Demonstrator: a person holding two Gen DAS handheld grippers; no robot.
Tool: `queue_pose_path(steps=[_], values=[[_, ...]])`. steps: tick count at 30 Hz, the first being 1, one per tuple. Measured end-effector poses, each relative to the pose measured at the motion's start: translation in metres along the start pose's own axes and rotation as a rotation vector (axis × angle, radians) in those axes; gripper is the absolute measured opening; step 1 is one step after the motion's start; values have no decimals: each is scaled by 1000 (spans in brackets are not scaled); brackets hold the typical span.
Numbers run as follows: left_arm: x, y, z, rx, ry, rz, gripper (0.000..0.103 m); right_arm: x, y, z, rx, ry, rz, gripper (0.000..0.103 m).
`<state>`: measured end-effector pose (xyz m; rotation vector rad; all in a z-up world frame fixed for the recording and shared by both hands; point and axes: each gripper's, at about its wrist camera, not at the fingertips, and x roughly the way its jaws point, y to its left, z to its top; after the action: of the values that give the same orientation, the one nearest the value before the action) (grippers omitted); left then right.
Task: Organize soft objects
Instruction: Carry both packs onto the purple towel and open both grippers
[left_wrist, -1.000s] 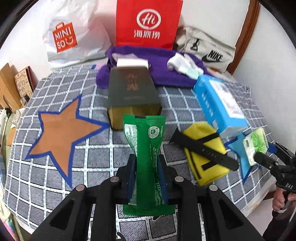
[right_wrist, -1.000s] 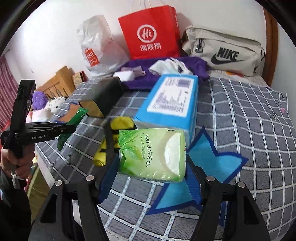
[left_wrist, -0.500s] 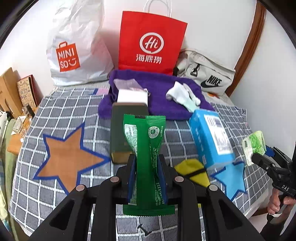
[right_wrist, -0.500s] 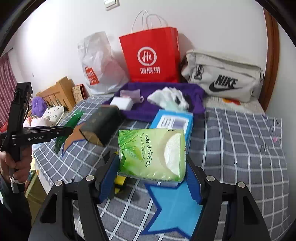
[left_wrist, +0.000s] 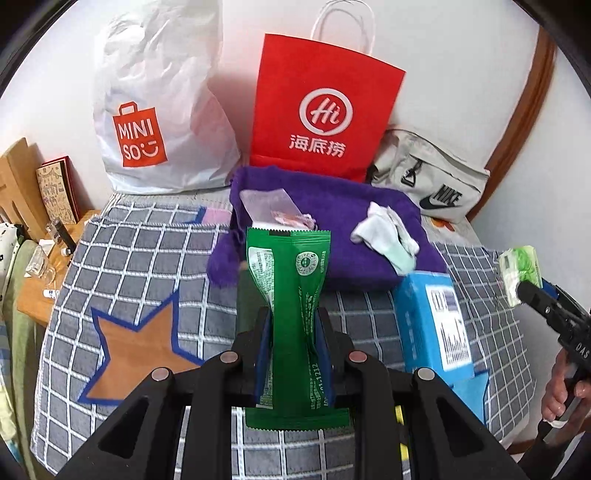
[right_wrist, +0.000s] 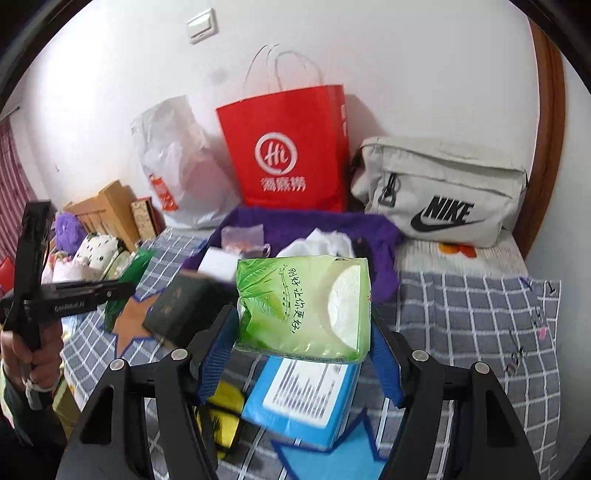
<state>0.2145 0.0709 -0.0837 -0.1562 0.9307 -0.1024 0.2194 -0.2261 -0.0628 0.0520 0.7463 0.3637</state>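
My left gripper (left_wrist: 291, 332) is shut on a green foil packet (left_wrist: 291, 295) that stands upright between its blue pads, held above the checked bed. My right gripper (right_wrist: 303, 332) is shut on a light green pack of tissues (right_wrist: 303, 306), squeezed from both sides and lifted off the bed. The left wrist view shows that tissue pack (left_wrist: 521, 273) at the far right, in the other gripper. The green packet (right_wrist: 127, 284) shows at the left of the right wrist view. A purple towel (left_wrist: 332, 236) with white socks (left_wrist: 388, 236) on it lies at the back.
Red paper bag (left_wrist: 325, 110), white Miniso bag (left_wrist: 155, 110) and beige Nike bag (right_wrist: 439, 192) line the wall. On the checked bed cover (left_wrist: 129, 258) lie a blue box (left_wrist: 432, 325), a dark box (right_wrist: 181, 306), a yellow pouch (right_wrist: 221, 406) and star patches (left_wrist: 136, 354).
Both grippers have risen and pulled back with their loads. The bags and the wall now fill more of each view, and the bed items sit lower.
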Motion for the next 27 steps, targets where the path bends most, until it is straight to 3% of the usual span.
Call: queue_pose_path(steps=[18, 27], values=[[51, 10, 91, 1, 6, 38, 23, 58, -35, 114, 4, -74, -26, 68], [108, 9, 122, -13, 65, 37, 23, 124, -56, 120, 62, 12, 16, 68]])
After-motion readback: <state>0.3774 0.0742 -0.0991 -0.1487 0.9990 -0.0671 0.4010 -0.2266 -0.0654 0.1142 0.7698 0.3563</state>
